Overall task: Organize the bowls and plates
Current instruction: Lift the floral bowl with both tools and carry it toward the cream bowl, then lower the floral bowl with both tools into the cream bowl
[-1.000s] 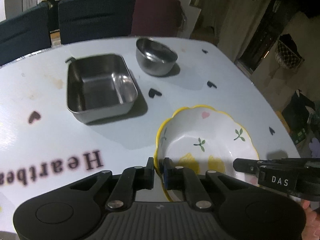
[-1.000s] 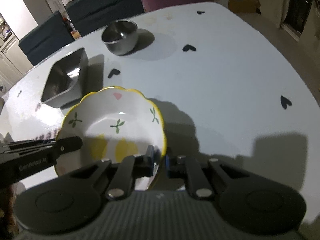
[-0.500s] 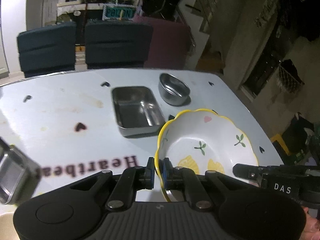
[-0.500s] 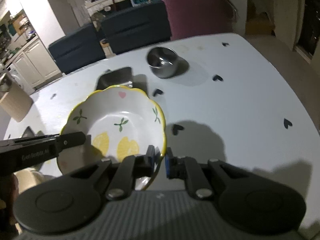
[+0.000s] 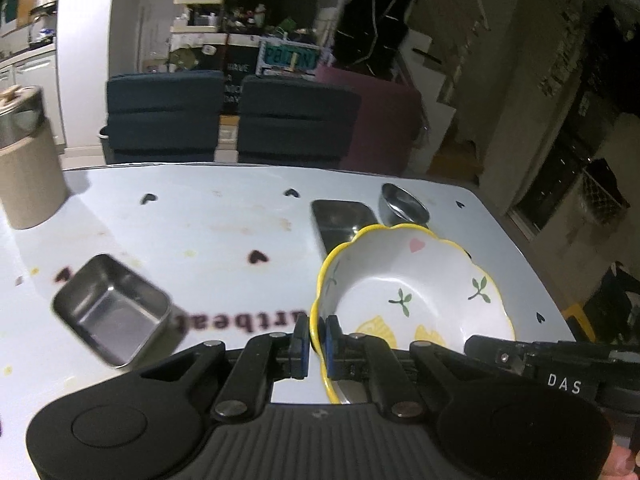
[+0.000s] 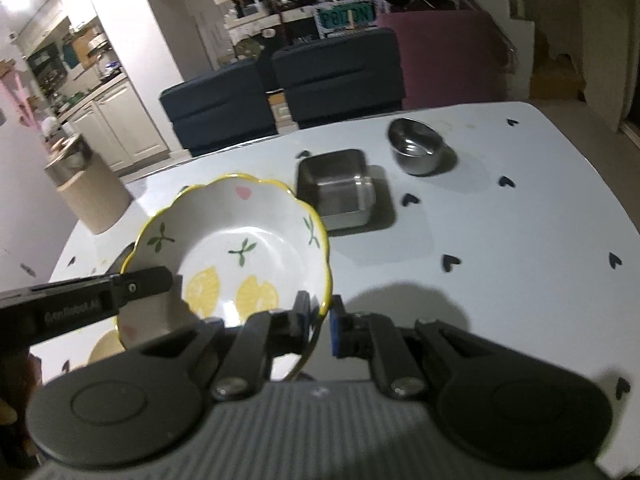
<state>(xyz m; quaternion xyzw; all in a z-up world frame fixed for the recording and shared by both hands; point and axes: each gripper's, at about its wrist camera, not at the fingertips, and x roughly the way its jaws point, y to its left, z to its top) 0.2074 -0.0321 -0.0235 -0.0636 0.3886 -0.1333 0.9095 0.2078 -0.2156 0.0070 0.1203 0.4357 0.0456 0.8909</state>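
The left gripper (image 5: 318,346) sits at the bottom centre of its own view, jaws pinching the yellow rim of the bowl (image 5: 404,296), which is held above the bench (image 5: 200,232) and tilted with its inside toward the camera. The right gripper (image 6: 320,322) sits likewise at the bottom of its view, jaws pinching the opposite rim of the same bowl (image 6: 248,240). Each gripper points down at a slant toward the bench. Each view shows the other gripper entering from the side: the right one from lower right of the left view, the left one from middle left of the right view.

Only the left view shows a small tin (image 5: 112,316) at lower left, blurred. Farther off, both show a steel tray (image 6: 336,188) and a round steel bowl (image 6: 416,146); a canister (image 5: 28,160) stands at the bench's left edge. Chairs (image 6: 280,92) stand behind.
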